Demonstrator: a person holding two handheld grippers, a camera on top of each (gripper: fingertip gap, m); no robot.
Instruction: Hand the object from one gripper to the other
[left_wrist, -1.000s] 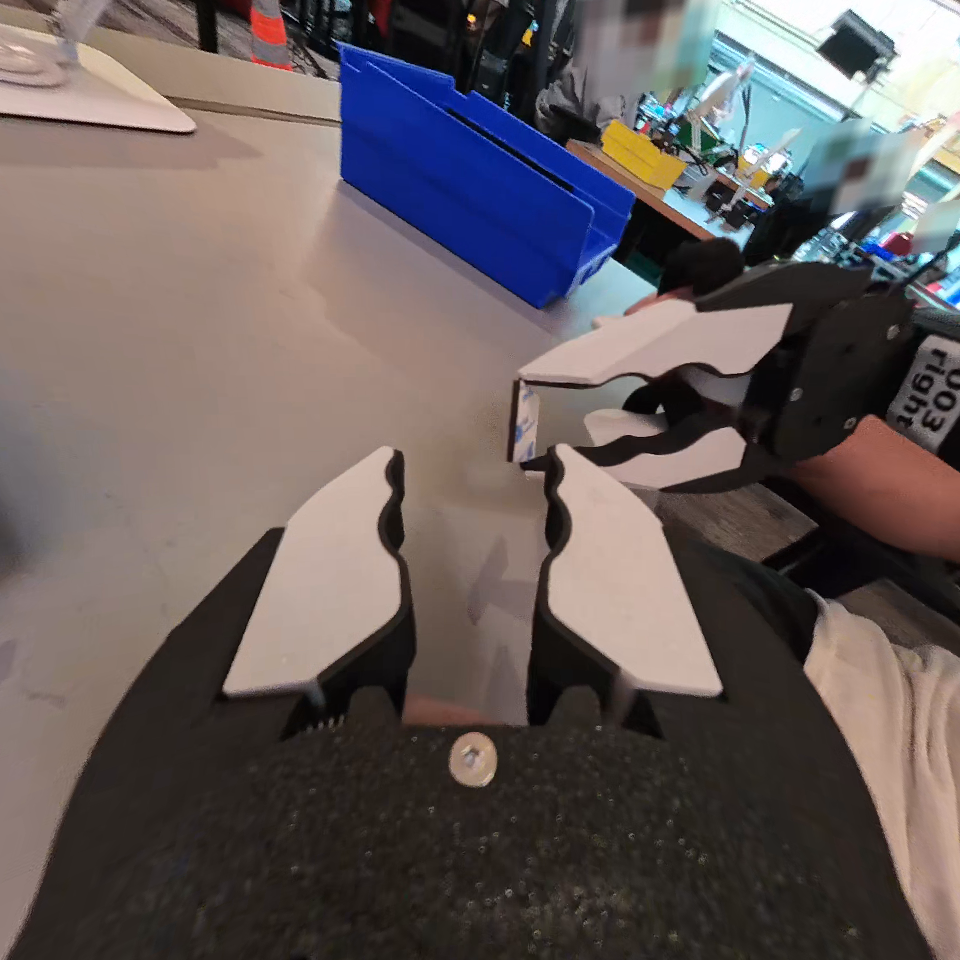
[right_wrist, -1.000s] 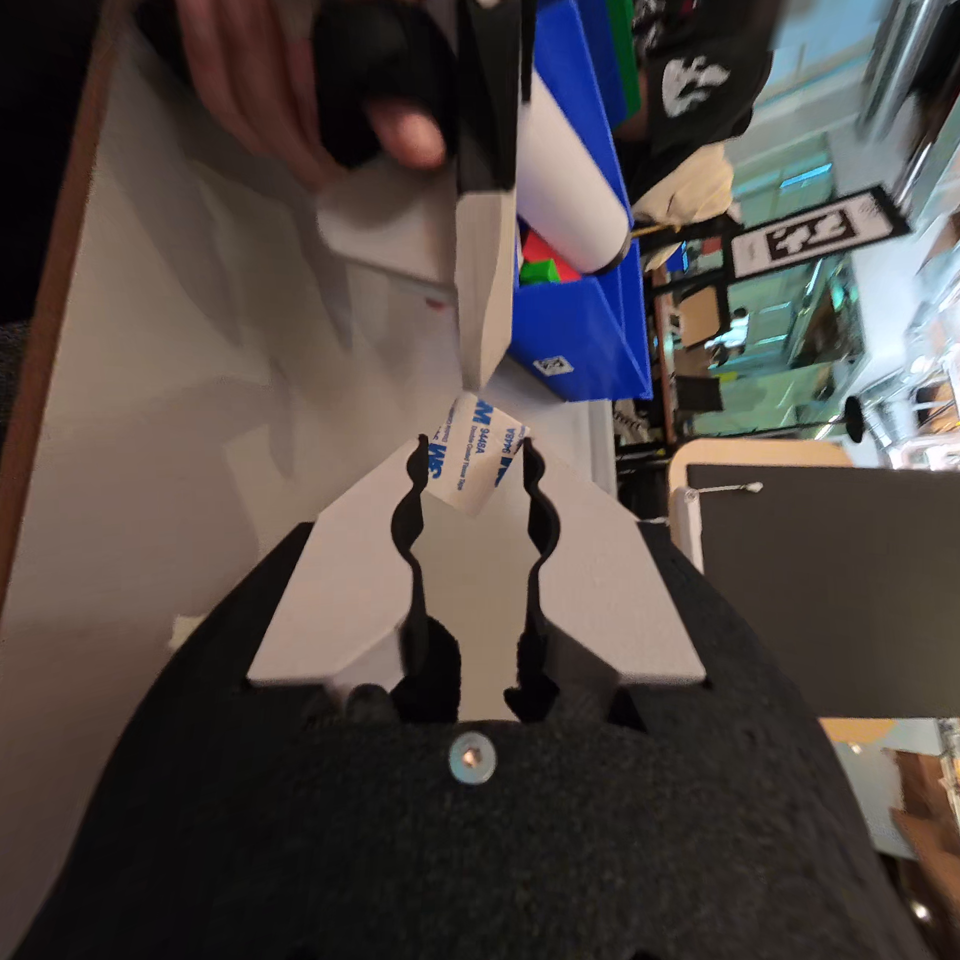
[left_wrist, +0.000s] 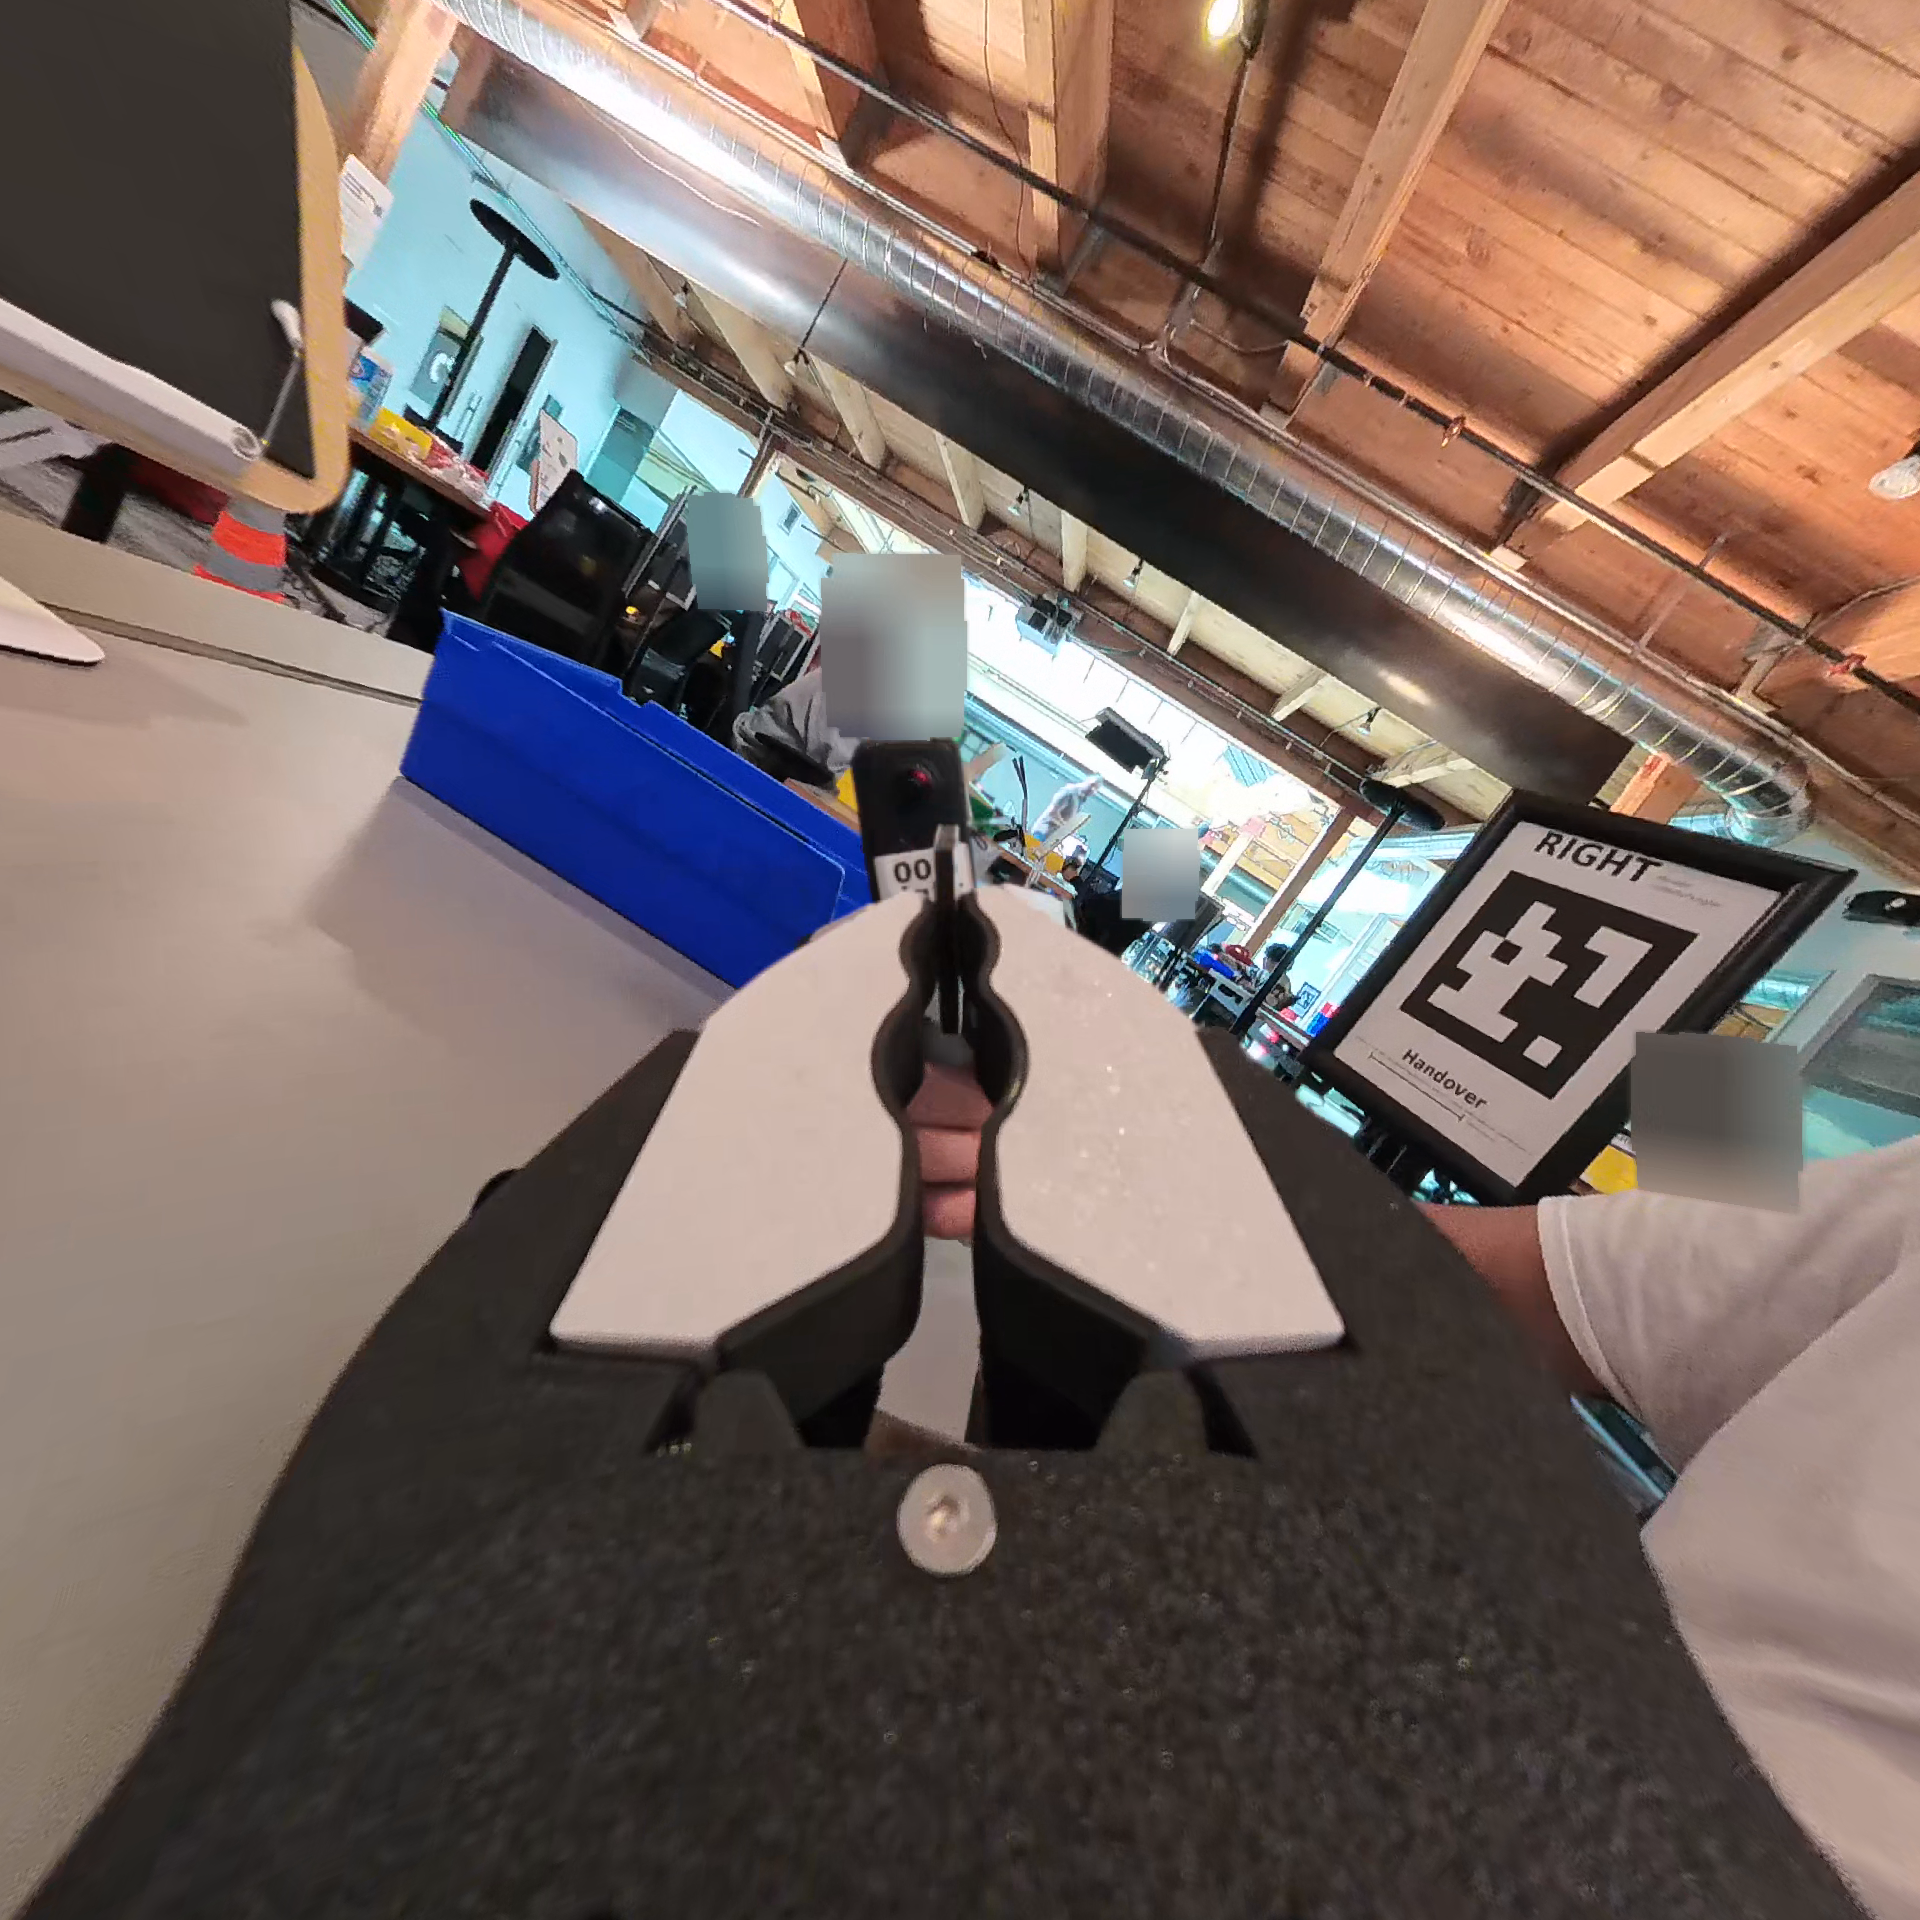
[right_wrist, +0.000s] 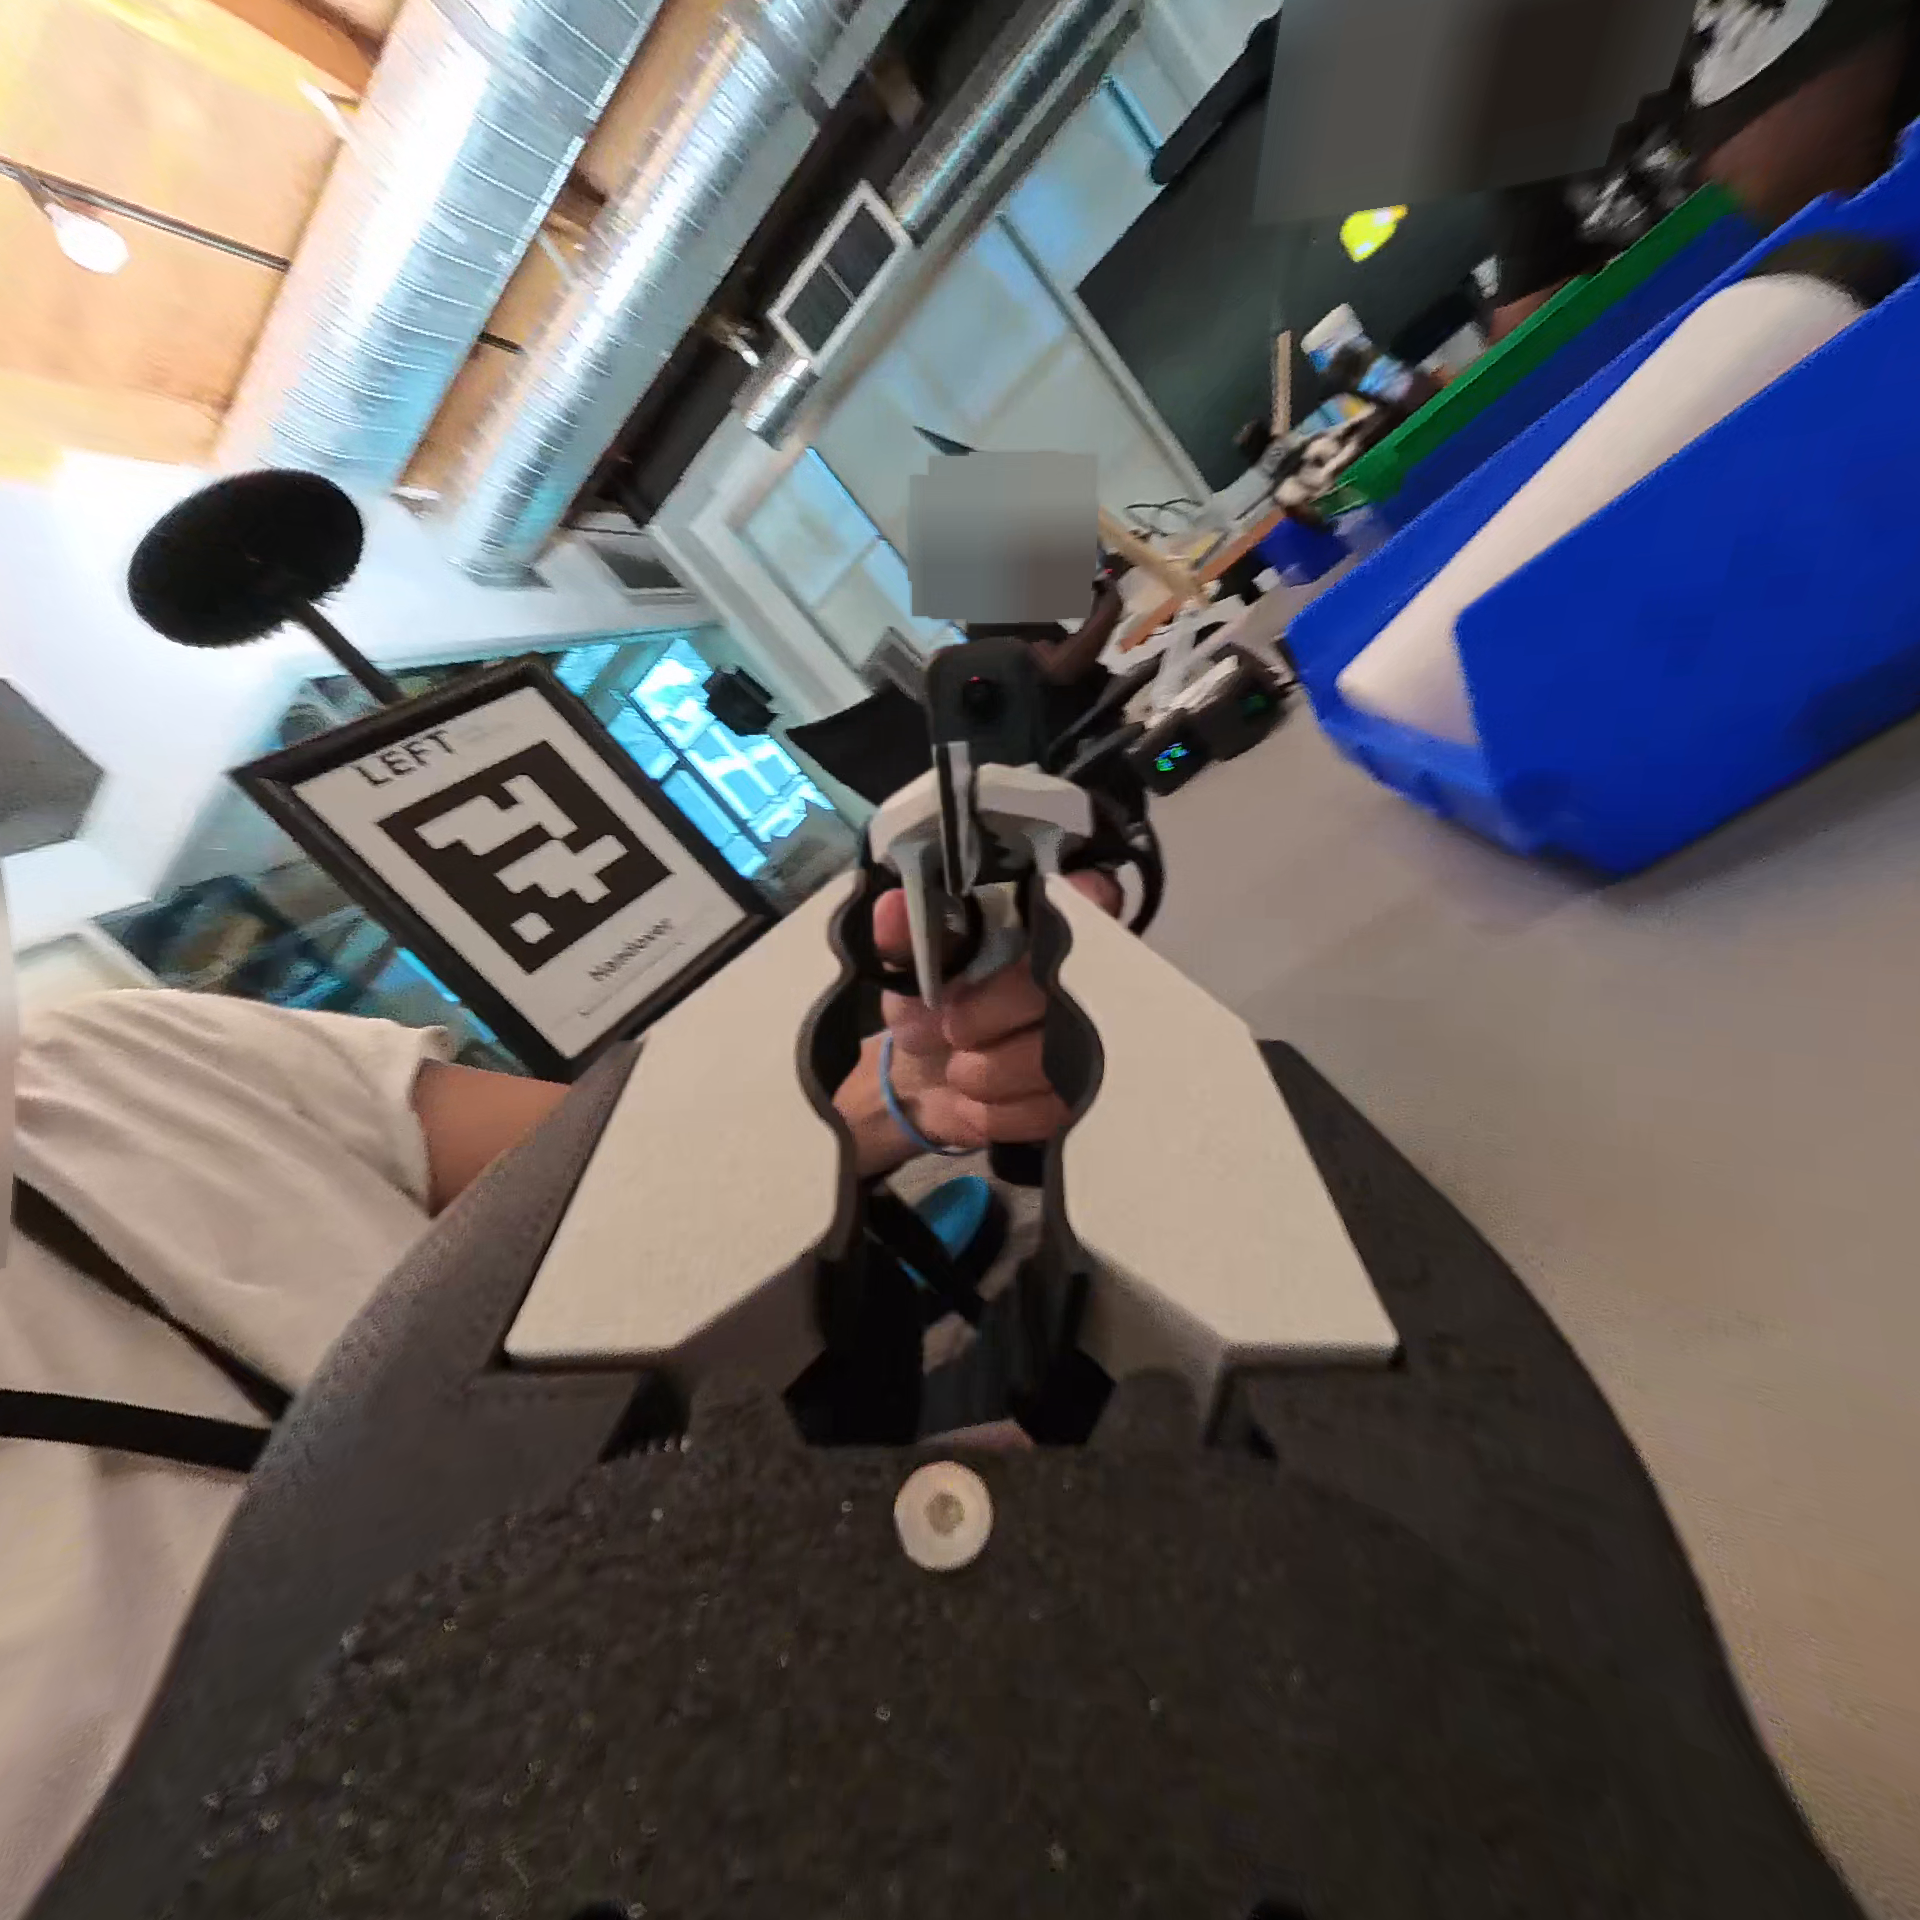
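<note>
Left gripper (left_wrist: 951, 920) closed on thin flat card (left_wrist: 951, 883), held edge-on above grey table (left_wrist: 208, 987) | right gripper (right_wrist: 956, 894) fingers apart, facing it, card just beyond its tips | bare tabletop at left, blue bin (left_wrist: 623, 821) at far edge | only right wrist view shows white roll (right_wrist: 1558, 457) inside bin; only left shows orange cone (left_wrist: 244, 545)
</note>
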